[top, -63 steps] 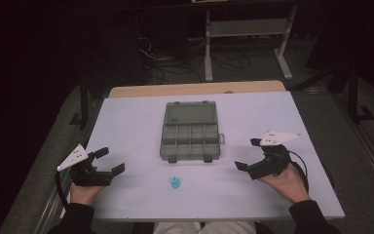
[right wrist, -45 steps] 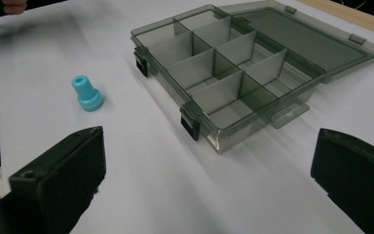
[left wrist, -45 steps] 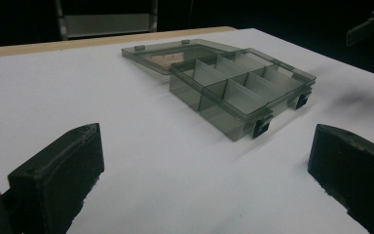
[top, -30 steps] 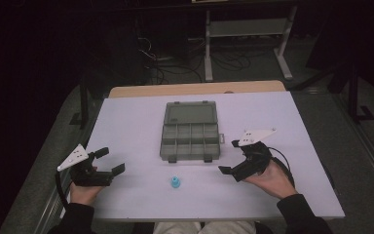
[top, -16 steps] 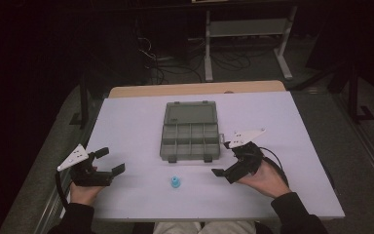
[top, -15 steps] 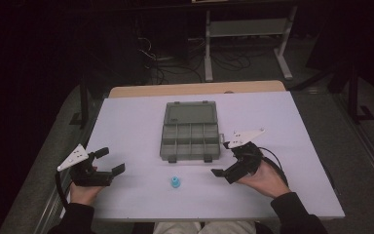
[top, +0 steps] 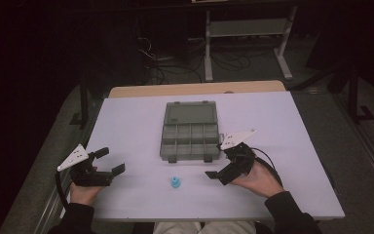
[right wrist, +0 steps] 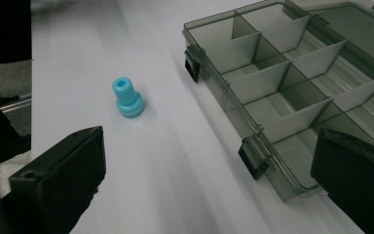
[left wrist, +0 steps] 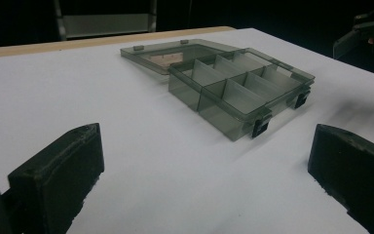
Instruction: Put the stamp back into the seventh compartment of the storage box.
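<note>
Bare white desk [top: 136, 126] lies open left and right of the smoky-grey clear plastic compartment box [top: 191, 136]. Just before its front latches stands a small light-blue plastic stopper [top: 175, 183], with passable gaps either side.

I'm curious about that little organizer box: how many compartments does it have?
8. The open grey box has two rows of four compartments: one row next to the hinged lid, one along the latch side nearer the person. All look empty. The blue piece sits outside on the table.
</note>
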Action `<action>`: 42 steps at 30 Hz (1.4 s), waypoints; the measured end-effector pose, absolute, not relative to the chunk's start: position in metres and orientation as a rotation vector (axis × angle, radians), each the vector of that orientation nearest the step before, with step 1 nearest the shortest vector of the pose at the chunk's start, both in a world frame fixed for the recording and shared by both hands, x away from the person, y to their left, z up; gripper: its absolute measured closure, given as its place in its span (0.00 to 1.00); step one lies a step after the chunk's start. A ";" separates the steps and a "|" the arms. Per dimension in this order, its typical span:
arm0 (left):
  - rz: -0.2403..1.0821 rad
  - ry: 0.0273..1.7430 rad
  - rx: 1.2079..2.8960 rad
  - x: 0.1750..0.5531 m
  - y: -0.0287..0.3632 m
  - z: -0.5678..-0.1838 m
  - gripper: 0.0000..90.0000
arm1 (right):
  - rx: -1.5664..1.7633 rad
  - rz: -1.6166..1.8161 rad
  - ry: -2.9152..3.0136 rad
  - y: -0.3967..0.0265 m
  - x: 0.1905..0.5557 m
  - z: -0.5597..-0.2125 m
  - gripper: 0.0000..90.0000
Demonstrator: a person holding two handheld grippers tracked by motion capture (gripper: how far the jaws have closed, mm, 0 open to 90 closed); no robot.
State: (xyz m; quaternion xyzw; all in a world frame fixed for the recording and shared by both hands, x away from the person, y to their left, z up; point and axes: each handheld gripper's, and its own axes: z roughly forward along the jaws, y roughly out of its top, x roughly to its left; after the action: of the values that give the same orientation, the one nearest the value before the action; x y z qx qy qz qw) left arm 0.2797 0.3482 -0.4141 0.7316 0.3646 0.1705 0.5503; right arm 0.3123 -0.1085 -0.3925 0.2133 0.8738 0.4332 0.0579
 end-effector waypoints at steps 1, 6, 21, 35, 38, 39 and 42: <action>0.404 0.863 1.733 0.280 0.348 -0.414 0.00 | 0.644 1.310 2.653 -0.107 0.312 -0.393 0.00; 0.404 0.863 1.733 0.280 0.348 -0.414 0.00 | 0.623 1.294 2.673 -0.100 0.313 -0.395 0.00; 0.404 0.860 1.736 0.280 0.348 -0.414 0.00 | 0.570 1.260 2.728 -0.082 0.314 -0.401 0.00; 0.402 0.857 1.735 0.280 0.348 -0.414 0.00 | 0.481 1.221 2.807 -0.056 0.314 -0.405 0.00; 0.401 0.857 1.734 0.280 0.348 -0.414 0.00 | 0.461 1.209 2.822 -0.050 0.314 -0.406 0.00; 0.401 0.856 1.735 0.280 0.348 -0.414 0.00 | 0.453 1.205 2.826 -0.048 0.313 -0.406 0.00; 0.401 0.856 1.734 0.280 0.348 -0.414 0.00 | 0.435 1.198 2.840 -0.043 0.313 -0.407 0.00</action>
State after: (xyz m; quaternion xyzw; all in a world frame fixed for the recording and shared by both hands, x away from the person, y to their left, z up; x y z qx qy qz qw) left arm 0.2796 0.3482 -0.4141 0.7327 0.3620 0.1693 0.5509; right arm 0.3126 -0.0434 -0.4072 0.1397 0.9123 0.3846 0.0142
